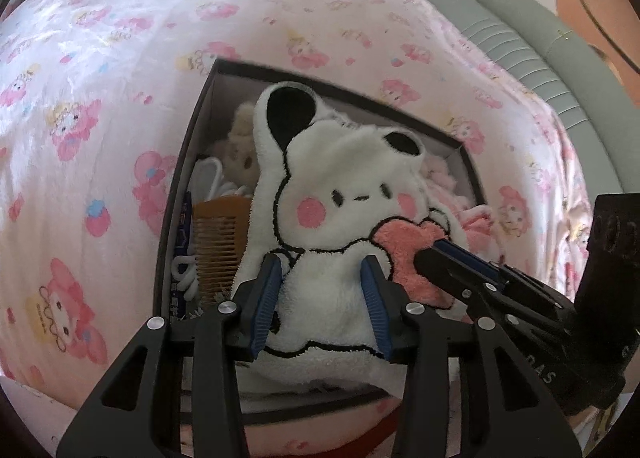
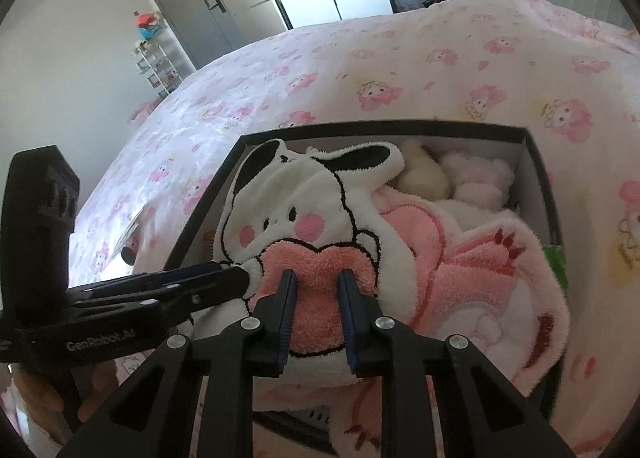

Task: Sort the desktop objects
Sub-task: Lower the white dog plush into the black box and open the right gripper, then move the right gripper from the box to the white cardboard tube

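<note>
The bed (image 1: 100, 106), covered by a pink sheet with a cartoon print, carries all items. The dark open-topped box (image 1: 176, 194) rests on the bed and serves as the landmark.

Contents of the box:
- White dog-shaped plush towel (image 1: 340, 186), with black ears, pink cheeks and a pink heart patch. It lies over the near half of the box, its lower edge draped at the near wall.
- Pink-and-white fleece cloth (image 2: 472, 270). It lies in the box beside the dog towel and hangs over the near rim.
- Beige plush toy (image 1: 240, 150) at the far wall, partly behind the dog towel.
- Brown comb (image 1: 218, 242) along the side wall, beside the dog towel.

Left claw (image 1: 320, 298): closed on the white lower body of the dog towel, pads pressing the fabric on both sides, above the near wall of the box.

Right claw (image 2: 316, 310): closed on the pink heart patch of the dog towel, above the near wall of the box.
</note>
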`<state>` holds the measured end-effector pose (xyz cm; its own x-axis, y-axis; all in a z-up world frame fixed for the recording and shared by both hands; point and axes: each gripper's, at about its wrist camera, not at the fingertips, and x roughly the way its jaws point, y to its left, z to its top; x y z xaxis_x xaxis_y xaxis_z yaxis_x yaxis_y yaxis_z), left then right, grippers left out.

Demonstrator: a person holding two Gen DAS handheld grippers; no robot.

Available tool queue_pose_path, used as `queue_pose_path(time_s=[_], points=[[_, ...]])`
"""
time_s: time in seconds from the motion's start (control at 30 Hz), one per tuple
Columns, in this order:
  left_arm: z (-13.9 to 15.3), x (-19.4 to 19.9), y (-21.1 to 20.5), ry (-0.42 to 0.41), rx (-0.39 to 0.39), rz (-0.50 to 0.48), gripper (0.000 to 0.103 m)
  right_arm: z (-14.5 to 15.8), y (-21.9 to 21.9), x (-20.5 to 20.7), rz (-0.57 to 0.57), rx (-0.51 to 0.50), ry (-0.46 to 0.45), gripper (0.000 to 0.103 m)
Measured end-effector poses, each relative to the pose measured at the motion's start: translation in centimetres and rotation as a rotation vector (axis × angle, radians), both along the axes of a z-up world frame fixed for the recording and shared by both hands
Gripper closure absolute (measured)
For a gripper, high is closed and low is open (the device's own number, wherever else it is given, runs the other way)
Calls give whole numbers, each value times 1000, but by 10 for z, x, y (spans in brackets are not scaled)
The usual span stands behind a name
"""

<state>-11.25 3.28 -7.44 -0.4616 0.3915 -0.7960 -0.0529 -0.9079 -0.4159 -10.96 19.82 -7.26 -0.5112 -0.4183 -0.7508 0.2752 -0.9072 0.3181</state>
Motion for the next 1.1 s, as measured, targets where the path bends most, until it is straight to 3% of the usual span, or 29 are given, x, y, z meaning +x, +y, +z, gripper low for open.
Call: queue_pose_path(time_s=[0.07,0.2,0.33,0.6,1.1], points=[[19,10,2,46,-15,-4,61,15,2,6,-36,-12,18,82],[57,29,5,138,-68,-13,57,46,-4,25,-95,48,71,54],[92,52,1,217,-85,-11,52,76,-13,46,-137,127,136,52],[127,93,-4,281,-137,-23,50,108,-21,83,-181,114,165,48],[129,135,-29,268,-161,-26,50,110,-52,123,-181,117,147,48]])
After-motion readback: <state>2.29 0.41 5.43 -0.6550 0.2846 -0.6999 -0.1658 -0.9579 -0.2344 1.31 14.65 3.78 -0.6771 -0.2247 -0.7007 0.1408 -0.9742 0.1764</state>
